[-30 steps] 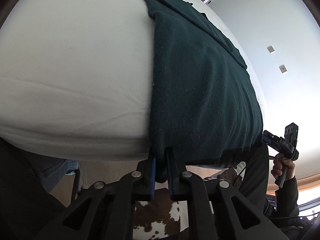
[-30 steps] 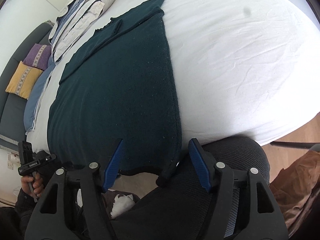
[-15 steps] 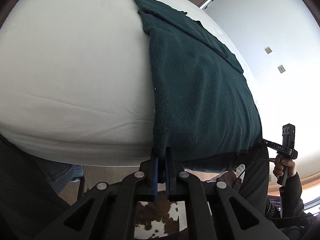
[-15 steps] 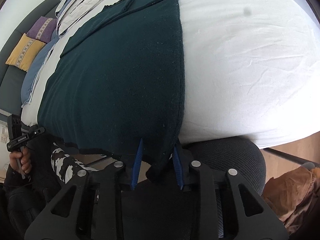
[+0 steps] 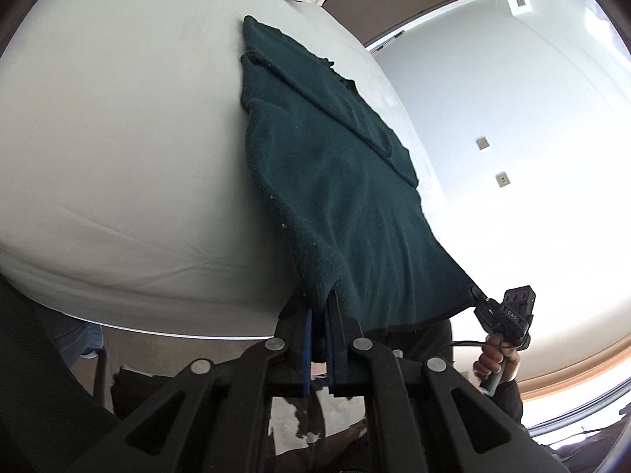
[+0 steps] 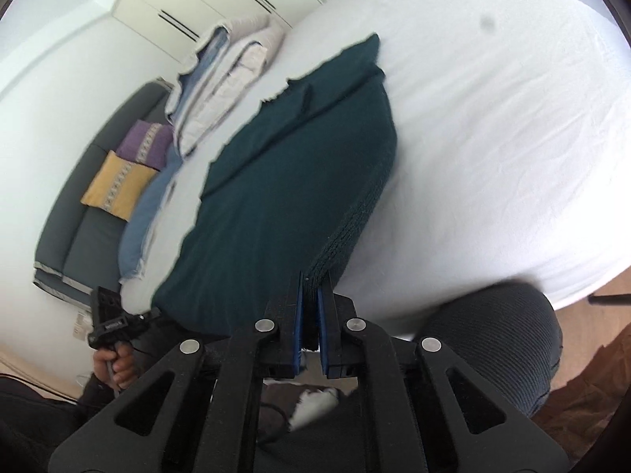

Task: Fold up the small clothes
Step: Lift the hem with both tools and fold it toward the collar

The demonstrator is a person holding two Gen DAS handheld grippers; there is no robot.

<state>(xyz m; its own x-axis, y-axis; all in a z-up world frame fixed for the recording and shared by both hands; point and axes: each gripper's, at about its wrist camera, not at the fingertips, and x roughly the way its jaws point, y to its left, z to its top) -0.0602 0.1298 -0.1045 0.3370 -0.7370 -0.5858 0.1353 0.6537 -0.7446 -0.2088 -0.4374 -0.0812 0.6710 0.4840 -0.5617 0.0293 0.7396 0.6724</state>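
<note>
White bedding on the bed (image 6: 512,149) gives you open room beyond and to the right; the folded pile (image 6: 224,90) sits far left. Your dark green sweater (image 6: 299,165) lies lengthwise on it, its near hem now raised off the mattress edge. A second ago your right gripper (image 6: 309,287) gaped; now it is clenched on one hem corner, and the left gripper (image 5: 319,303) grasps the other, so you can carry the hem forward.

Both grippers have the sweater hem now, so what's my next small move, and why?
Probably lift both corners together and carry the hem toward the collar end. The left gripper and right gripper are each shut on a hem corner of the green sweater, which lies on the bed.
</note>
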